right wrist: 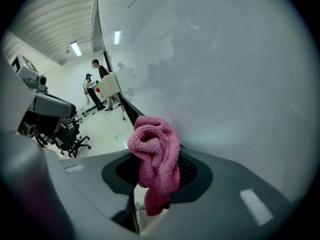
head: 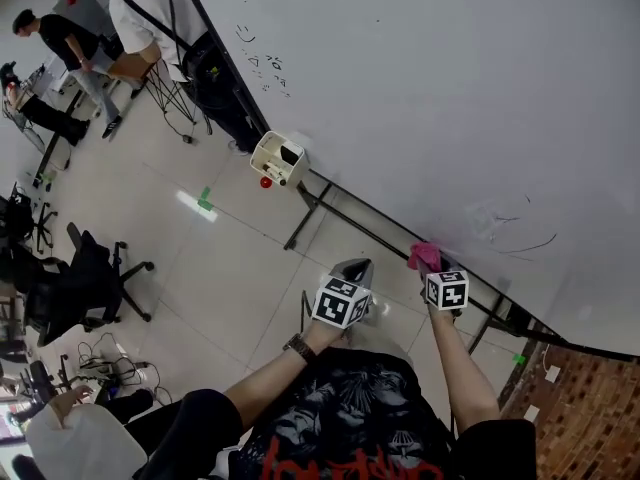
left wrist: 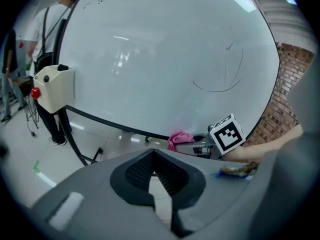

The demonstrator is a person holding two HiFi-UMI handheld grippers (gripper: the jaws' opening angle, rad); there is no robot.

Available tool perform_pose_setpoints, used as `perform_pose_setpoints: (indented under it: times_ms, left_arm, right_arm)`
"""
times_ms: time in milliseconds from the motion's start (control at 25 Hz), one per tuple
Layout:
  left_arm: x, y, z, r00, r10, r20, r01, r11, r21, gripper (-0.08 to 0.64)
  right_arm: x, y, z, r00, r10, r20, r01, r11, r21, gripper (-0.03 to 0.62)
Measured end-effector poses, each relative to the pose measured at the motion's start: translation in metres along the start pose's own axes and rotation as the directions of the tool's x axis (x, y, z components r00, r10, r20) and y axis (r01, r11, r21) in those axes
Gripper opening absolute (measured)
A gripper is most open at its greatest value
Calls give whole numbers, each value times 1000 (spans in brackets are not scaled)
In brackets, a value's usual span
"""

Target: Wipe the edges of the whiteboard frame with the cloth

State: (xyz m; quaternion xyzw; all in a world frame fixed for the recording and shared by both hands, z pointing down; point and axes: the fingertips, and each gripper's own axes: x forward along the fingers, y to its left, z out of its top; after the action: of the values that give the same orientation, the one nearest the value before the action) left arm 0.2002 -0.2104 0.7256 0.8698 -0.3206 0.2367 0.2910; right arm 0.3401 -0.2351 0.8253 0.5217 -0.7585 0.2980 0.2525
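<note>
We are pinching a bunched pink terry cloth (right wrist: 154, 156) in the right gripper (head: 433, 271), whose jaws are closing tight on its middle. The left gripper (left wrist: 152, 154) is hanging beside it with jaws together and nothing between them.

The cloth is sitting against the lower edge of the thin black whiteboard frame (head: 372, 216), nearer the board's lower right corner than the cream plastic holder (head: 279, 158) clipped further left along that edge. It looks to be touching the frame, though we cannot be sure.

We are judging the wiping as only partly done. No edge is showing whether it is wiped, and the lower edge towards the holder and the other sides likely remain.

The cloth's long axis is running along the jaws. Its rolled end is pointing at the large white whiteboard (head: 450, 88), and its tail is drooping back.
</note>
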Motion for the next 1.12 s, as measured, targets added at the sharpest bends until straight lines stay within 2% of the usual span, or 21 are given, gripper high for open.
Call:
perform_pose_setpoints:
  times_ms: [120, 440, 640, 840, 1120]
  left_arm:
    - [-5, 11, -15, 998, 56, -18, -56, 998, -19, 3]
    - [-26, 52, -13, 986, 164, -2, -164, 984, -74, 3]
    - [-34, 78, 1, 985, 171, 29, -169, 983, -74, 3]
    - [-41, 117, -3, 986, 168, 12, -167, 984, -70, 3]
    - [-62, 172, 4, 990, 137, 16, -135, 986, -94, 3]
  right_arm:
    - [15, 10, 2, 998, 54, 11, -54, 999, 3, 127]
    - [42, 41, 20, 992, 123, 18, -123, 992, -7, 127]
    - [56, 51, 34, 993, 114, 17, -114, 993, -8, 127]
    - [80, 75, 51, 994, 107, -6, -107, 993, -41, 127]
    - [114, 104, 90, 998, 66, -15, -67, 997, -30, 127]
